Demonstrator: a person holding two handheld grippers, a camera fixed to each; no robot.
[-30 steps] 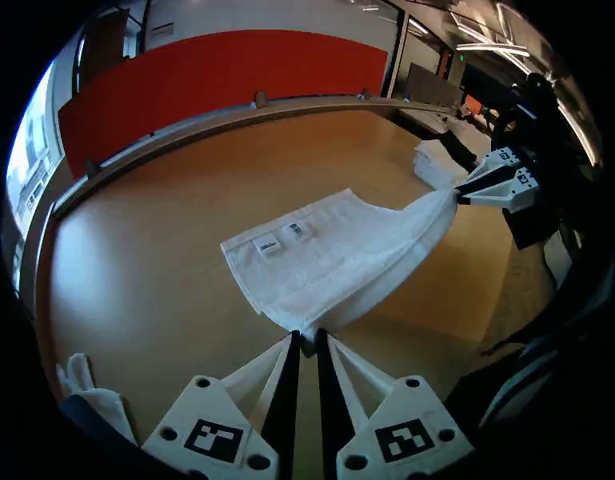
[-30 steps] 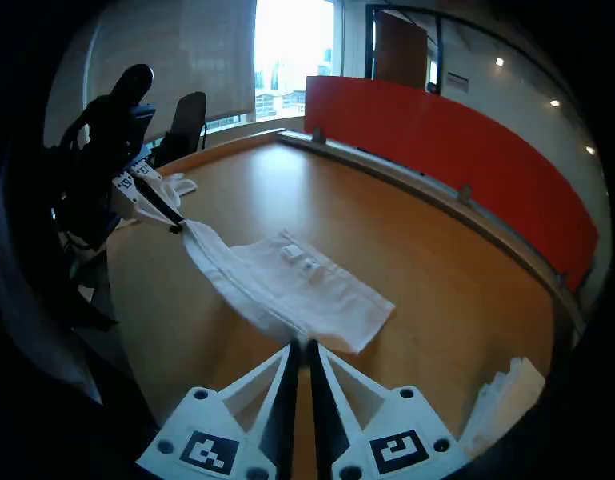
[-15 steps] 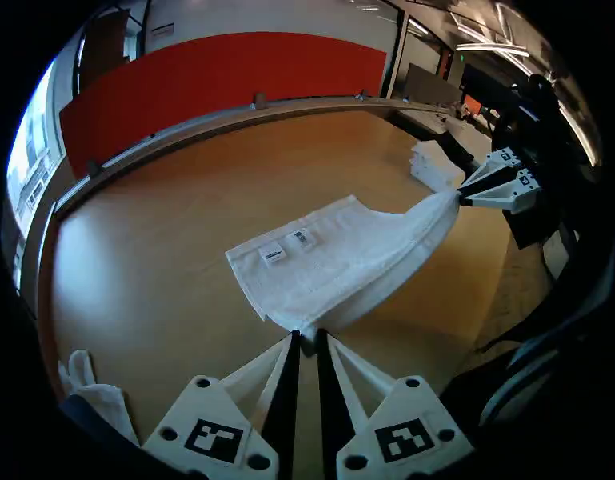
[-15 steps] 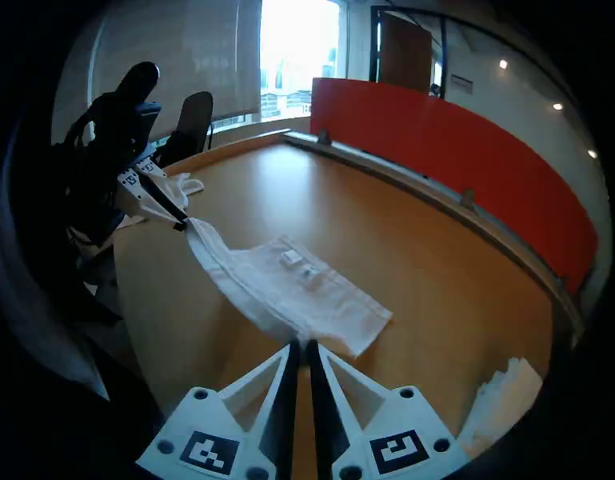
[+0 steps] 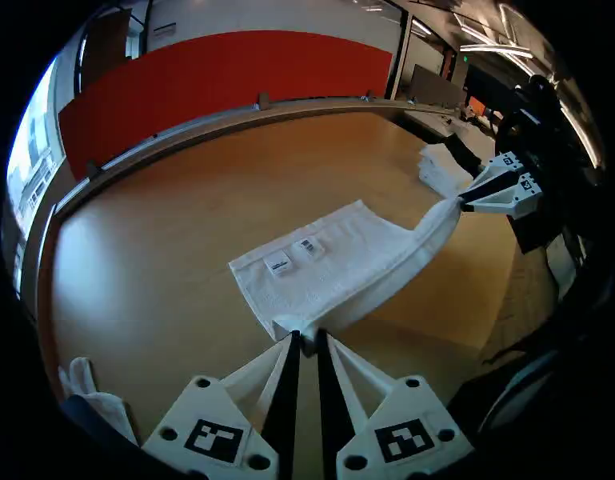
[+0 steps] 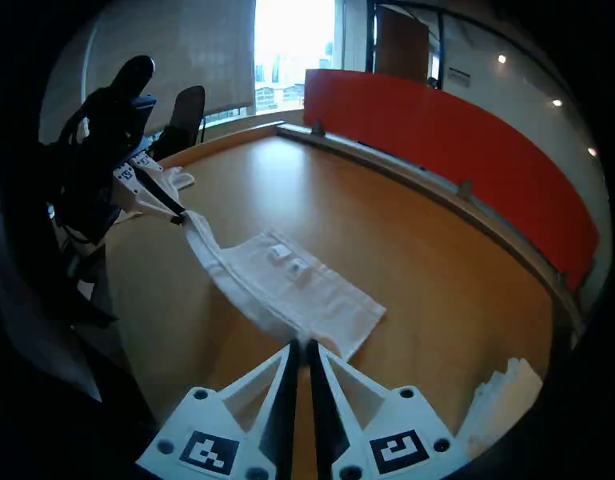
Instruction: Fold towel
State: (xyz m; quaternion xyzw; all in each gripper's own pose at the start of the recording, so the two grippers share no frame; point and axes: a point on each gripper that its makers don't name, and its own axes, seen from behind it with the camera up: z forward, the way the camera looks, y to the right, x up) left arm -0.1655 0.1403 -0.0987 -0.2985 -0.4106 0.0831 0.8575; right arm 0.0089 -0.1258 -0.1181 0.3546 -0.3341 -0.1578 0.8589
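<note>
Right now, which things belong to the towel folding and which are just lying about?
In the job: towel, left claw and right claw pinching its corners.
Lying about: folded towel stack, crumpled cloth, chair, red partition.

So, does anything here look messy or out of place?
Nothing spilled or broken. The white terry towel sags between left tongs and right tongs, one edge lifted off the wooden table; a crumpled white cloth lies nearby.
</note>
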